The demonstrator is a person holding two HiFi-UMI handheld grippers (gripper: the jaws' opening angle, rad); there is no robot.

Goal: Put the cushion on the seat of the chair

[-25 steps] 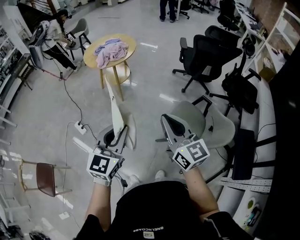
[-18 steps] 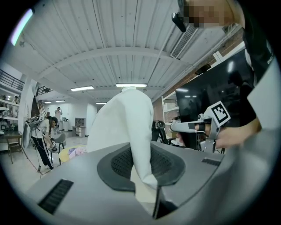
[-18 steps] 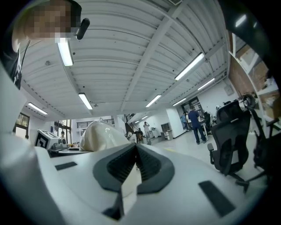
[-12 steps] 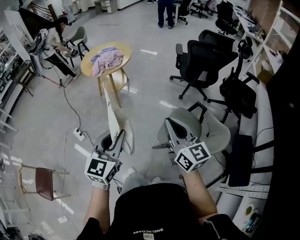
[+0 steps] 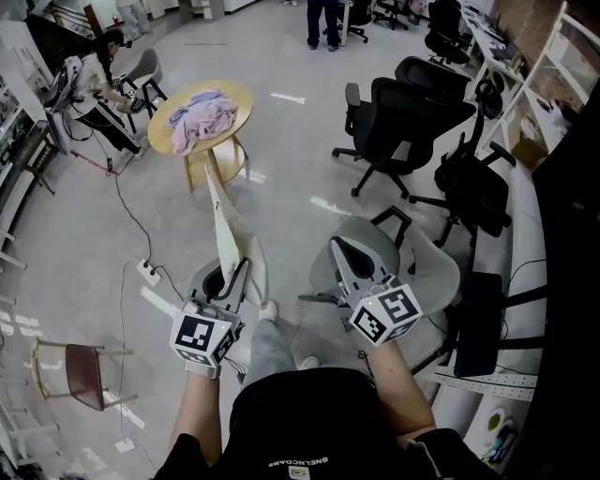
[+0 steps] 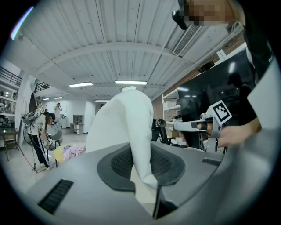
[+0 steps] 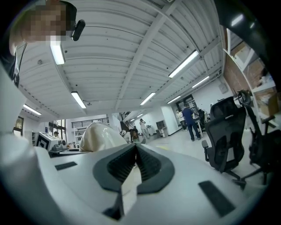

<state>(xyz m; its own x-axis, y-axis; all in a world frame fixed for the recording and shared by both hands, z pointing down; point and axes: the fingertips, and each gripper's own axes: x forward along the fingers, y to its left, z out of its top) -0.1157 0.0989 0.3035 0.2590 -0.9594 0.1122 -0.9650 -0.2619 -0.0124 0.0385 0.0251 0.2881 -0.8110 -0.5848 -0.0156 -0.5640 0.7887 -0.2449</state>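
Left gripper [image 5: 230, 277] level, forearm forward, jaws on upright cushion [image 5: 226, 230].

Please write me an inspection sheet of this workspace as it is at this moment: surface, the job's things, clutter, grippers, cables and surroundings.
Surface: glossy grey floor.
Job's things: white cushion, held in the air edge-on; pale grey chair, no cushion on it yet.
Clutter: round wooden table with a pink cloth on it; small brown chair.
Grippers: left gripper shut on the cushion; right gripper with jaws together, and a pale sliver in the gap that I cannot identify.
Cables: power strip on the floor, black cable running away from it.
Surroundings: black office chairs; seated person; standing person.
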